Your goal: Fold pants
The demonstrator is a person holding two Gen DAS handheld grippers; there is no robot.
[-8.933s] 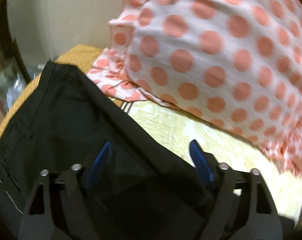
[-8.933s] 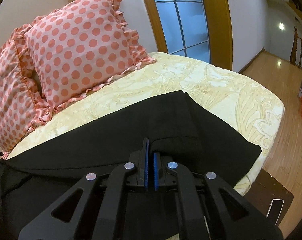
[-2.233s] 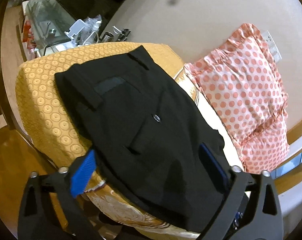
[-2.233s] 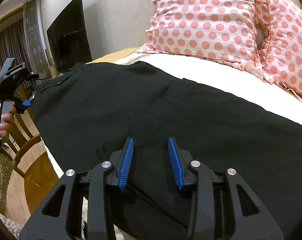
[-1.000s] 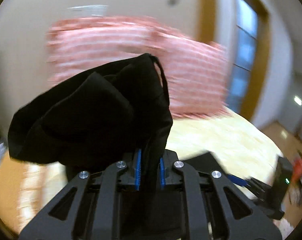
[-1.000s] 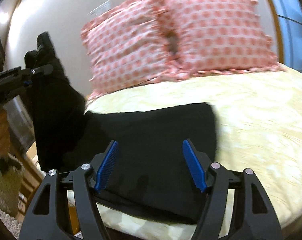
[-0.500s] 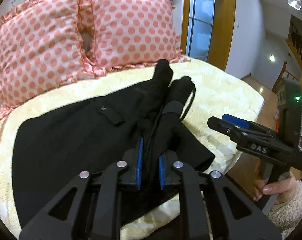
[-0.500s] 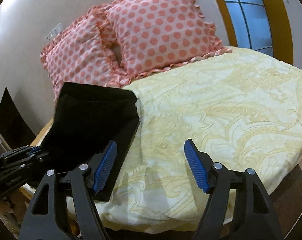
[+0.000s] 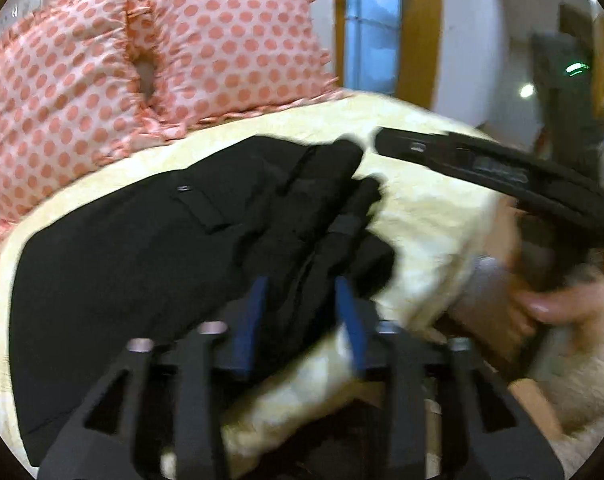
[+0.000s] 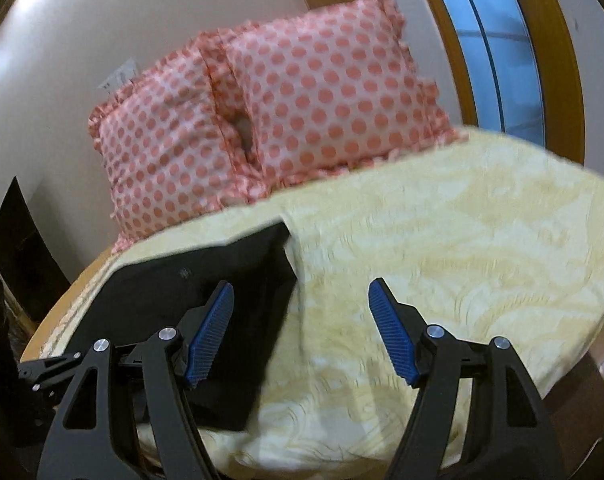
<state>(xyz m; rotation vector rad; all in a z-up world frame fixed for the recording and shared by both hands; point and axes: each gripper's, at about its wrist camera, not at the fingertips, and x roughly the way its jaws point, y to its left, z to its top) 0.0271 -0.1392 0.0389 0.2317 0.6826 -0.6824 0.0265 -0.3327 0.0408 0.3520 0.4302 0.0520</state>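
a: what lies ahead of the claws?
b: a bed (image 10: 442, 264) in pale yellow patterned quilting, two frilled polka-dot pillows (image 10: 286, 116) beyond.
a: the pants (image 9: 150, 240)?
b: black, folded flat; a bunched edge sits between the left claw (image 9: 302, 320), jaws just opened, pads apart.
a: right claw (image 10: 302, 336)?
b: gaping, empty, pants under its left finger.
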